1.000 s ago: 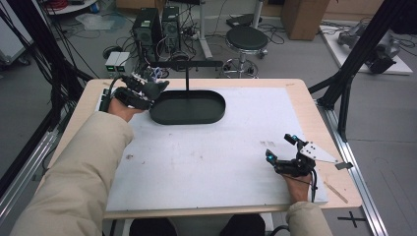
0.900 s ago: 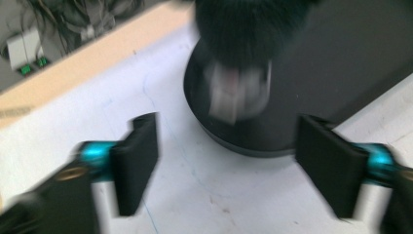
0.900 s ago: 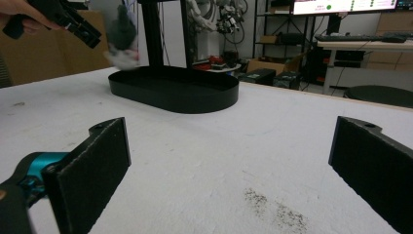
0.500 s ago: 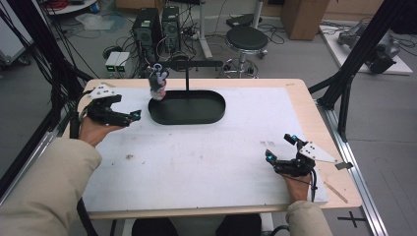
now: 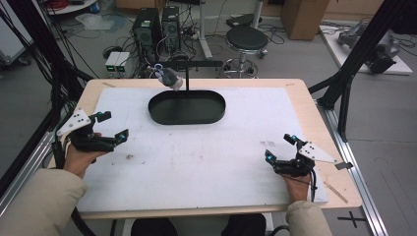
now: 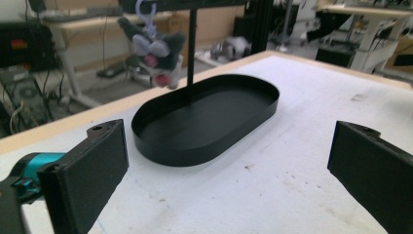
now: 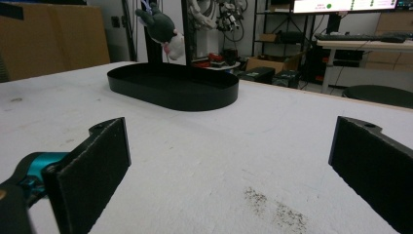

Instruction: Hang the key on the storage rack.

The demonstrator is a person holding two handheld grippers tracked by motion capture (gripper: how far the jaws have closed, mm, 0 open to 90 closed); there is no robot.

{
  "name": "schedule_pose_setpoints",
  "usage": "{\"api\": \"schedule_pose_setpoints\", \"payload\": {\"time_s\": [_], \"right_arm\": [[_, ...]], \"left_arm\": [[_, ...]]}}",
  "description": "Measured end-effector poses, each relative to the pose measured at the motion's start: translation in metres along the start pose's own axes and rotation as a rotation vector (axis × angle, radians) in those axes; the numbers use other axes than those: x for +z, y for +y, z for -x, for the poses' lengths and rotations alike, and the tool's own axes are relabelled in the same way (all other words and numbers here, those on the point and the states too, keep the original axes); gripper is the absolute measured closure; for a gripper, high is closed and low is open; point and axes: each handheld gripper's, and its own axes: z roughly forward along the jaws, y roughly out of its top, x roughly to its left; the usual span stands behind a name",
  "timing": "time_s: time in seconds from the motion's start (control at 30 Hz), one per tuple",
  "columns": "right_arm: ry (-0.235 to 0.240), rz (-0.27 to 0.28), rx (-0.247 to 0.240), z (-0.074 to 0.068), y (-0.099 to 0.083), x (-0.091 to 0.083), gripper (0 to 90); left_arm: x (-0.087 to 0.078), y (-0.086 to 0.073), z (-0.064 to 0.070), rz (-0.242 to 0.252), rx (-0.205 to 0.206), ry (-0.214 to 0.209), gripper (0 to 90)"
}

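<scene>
the little plush keychain (image 5: 168,77) is hanging by its pale clip from the crossbar of the black stand (image 5: 187,73), dangling just above the far left end of the black oval tray (image 5: 187,107) that forms the stand's base. up close in the left gripper view the plush keychain (image 6: 153,48) looks soft, squishy and very light, so we reckon it'll swing or twist as soon as anything nudges it. the plastic clip loop is the only stiff bit, but it's small and looks slippery, so we'd pinch the plush body across its middle and lift up to slide the clip off the bar.

our left gripper (image 5: 111,125) sits near the left edge of the counter (image 5: 206,162), jaws wide apart and holding nothing. our right gripper (image 5: 281,147) is down by the near right corner, well away from the tray, jaws spread wide too, nothing between them.
</scene>
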Motion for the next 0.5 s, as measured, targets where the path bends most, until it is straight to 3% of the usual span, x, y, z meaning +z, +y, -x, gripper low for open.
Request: {"api": "schedule_pose_setpoints", "payload": {"time_s": [0.13, 0.3, 0.5], "right_arm": [[0.000, -0.001, 0.002, 0.000, 0.000, 0.000, 0.6], [0.001, -0.005, 0.002, 0.000, 0.000, 0.000, 0.7], [-0.001, -0.005, -0.009, 0.000, 0.000, 0.000, 0.6]], "left_arm": [[-0.015, -0.016, 0.012, 0.066, 0.030, 0.002, 1.7], [-0.027, -0.037, 0.020, 0.068, 0.040, 0.003, 1.7], [-0.036, -0.061, 0.024, 0.135, 0.049, 0.050, 1.7]]}}
